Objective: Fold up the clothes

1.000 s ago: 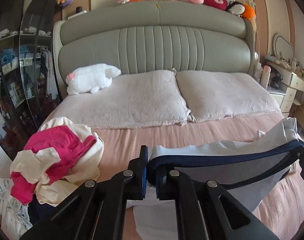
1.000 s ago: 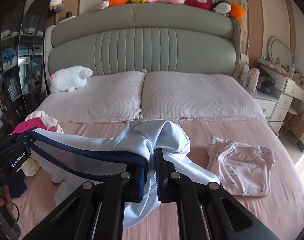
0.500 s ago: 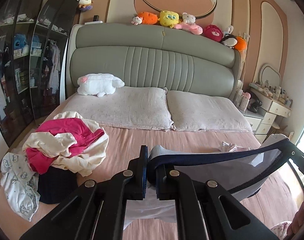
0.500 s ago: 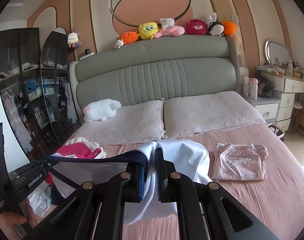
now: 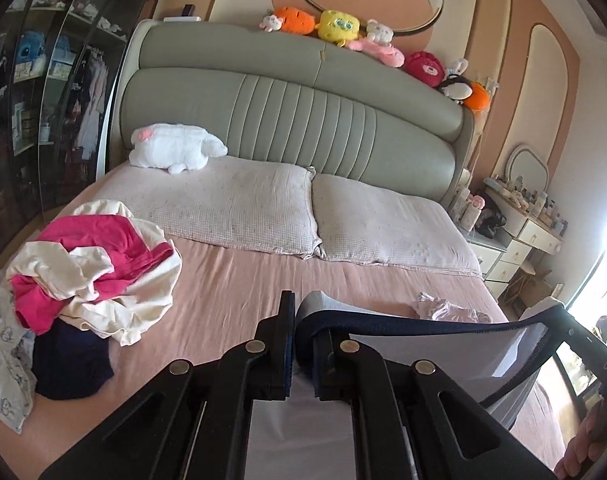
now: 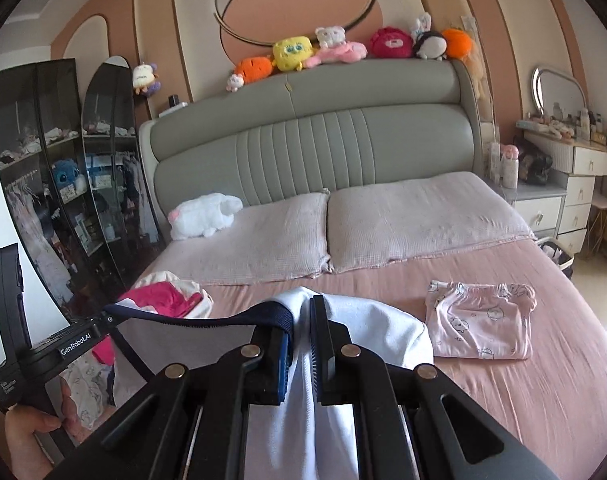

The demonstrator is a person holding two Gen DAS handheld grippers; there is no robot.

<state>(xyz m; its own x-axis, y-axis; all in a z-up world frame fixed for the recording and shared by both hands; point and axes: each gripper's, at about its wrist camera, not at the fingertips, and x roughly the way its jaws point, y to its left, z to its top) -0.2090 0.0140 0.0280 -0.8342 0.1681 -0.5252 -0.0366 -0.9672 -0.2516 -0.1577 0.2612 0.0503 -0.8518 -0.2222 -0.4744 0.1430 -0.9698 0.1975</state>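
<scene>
Both grippers pinch one white navy-trimmed garment (image 5: 423,344) above the pink bed (image 5: 231,288) — left gripper (image 5: 302,344), right gripper (image 6: 302,344). Only the right view shows folded pink pajamas (image 6: 479,328) at 2 o'clock — the left shows a clothes pile (image 5: 91,272) at 9.

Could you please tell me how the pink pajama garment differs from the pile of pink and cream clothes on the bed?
The pink pajama garment lies flat and folded; the pile of clothes is heaped and crumpled. The garment is pale with small prints, the pile vivid pink and cream. Both rest on the bed.
</scene>
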